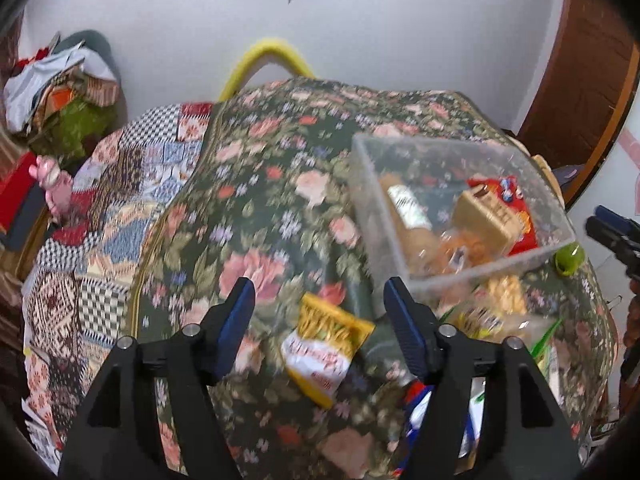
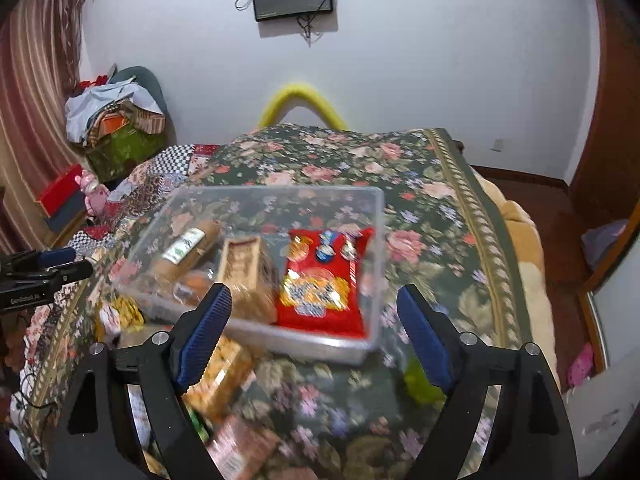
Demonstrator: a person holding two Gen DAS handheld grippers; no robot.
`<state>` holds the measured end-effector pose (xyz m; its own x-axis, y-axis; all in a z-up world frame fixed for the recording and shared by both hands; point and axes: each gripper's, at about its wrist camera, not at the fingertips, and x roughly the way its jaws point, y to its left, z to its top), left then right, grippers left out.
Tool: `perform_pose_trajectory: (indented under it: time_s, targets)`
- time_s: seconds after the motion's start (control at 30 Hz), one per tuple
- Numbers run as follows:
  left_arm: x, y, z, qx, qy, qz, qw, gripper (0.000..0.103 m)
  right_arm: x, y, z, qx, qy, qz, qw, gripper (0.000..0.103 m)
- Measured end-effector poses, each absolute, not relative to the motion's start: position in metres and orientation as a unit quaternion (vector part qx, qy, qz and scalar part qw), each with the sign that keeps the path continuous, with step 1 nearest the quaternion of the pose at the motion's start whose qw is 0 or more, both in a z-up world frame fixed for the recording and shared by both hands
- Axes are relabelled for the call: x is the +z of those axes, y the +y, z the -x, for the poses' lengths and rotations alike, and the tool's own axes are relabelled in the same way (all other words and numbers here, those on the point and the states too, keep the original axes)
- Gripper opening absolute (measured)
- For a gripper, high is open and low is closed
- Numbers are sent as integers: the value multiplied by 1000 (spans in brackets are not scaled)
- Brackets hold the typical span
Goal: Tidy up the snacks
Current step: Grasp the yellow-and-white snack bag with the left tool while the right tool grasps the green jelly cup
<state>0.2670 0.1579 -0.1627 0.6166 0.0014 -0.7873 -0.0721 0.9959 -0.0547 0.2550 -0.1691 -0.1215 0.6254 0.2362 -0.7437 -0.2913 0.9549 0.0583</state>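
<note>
A clear plastic bin (image 1: 360, 184) (image 2: 380, 256) stands on a floral-covered table (image 1: 260, 184). It holds a red snack bag (image 2: 320, 284), a tan box (image 2: 244, 268) and a brown roll with a white label (image 2: 188, 248). My left gripper (image 1: 320, 320) is open and empty above a yellow snack packet (image 1: 324, 344) lying on the cloth. My right gripper (image 2: 316, 328) is open and empty over the bin's near edge. More snack packets (image 2: 220, 368) lie loose in front of the bin.
A small green cup (image 1: 568, 258) (image 2: 420, 384) sits by the bin's right corner. A patchwork-covered surface (image 1: 120, 208) adjoins the table on the left. A yellow chair back (image 2: 302, 100) stands behind the table. A clothes pile (image 2: 116, 112) lies far left.
</note>
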Motion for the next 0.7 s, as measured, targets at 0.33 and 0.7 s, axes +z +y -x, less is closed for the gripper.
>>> perform_pose_trajectory:
  time_s: [0.33,0.7]
  targets:
    - [-207,164,-257,19,479,48,876,71,-146,-218,-235,73,433,42,897,83]
    - [-255,154,-270,5,523,65,850,71,-184,-236,-249,43,474,33,879,83]
